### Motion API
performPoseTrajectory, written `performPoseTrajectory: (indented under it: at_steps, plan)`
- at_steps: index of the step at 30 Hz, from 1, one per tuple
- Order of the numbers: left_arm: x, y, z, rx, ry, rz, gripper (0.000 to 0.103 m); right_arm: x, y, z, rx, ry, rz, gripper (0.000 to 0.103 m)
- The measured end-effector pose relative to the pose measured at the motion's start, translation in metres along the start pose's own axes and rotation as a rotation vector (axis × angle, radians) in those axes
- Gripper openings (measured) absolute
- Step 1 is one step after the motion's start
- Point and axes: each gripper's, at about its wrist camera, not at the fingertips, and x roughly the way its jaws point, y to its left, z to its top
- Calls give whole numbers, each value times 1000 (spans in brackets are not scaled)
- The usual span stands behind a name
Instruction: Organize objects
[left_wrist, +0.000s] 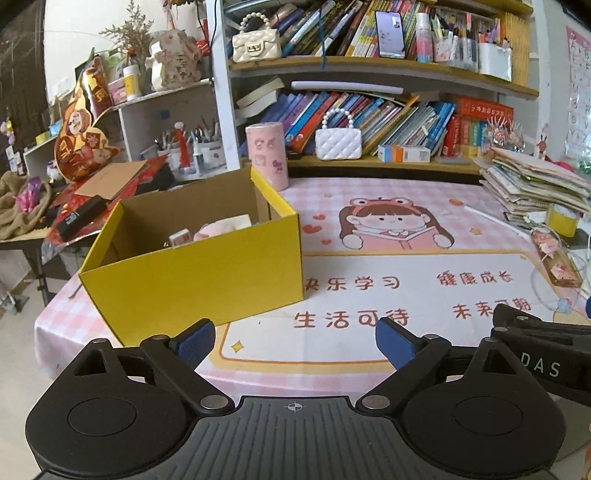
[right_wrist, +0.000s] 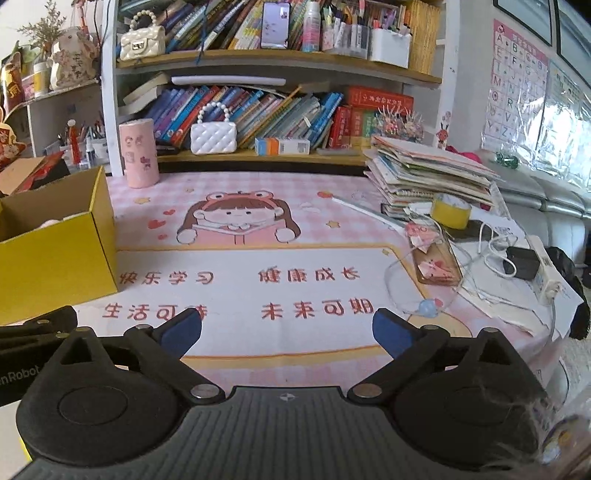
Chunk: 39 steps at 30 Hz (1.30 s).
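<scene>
A yellow cardboard box (left_wrist: 195, 273) stands open on the left of the pink desk mat (left_wrist: 369, 295); it also shows in the right wrist view (right_wrist: 55, 254). Inside it lie a pink soft item (left_wrist: 218, 229) and a small card box (left_wrist: 181, 238). My left gripper (left_wrist: 295, 341) is open and empty, near the desk's front edge, right of the box's near corner. My right gripper (right_wrist: 288, 332) is open and empty over the mat's (right_wrist: 280, 258) front middle. A clear phone case (right_wrist: 436, 258), a yellow tape roll (right_wrist: 450, 212) and a beaded string (right_wrist: 428, 306) lie at the right.
A pink cylinder (right_wrist: 139, 153) stands at the back left. A white quilted handbag (right_wrist: 213, 136) and books fill the shelf behind. A stack of books and papers (right_wrist: 428, 177) sits at the right, with a power strip (right_wrist: 543, 266) and cables beside it.
</scene>
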Motion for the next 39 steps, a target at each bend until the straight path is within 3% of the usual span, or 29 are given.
performPoseTrajectory:
  at_steps: [10,39]
  plan:
    - [-4,-1,-3,-2,7,9,101,-4,-3,-4,14,7,-20,103]
    - [-14,4,-8,-14,19,22,102,-13,1,-12,13,15,-30,103]
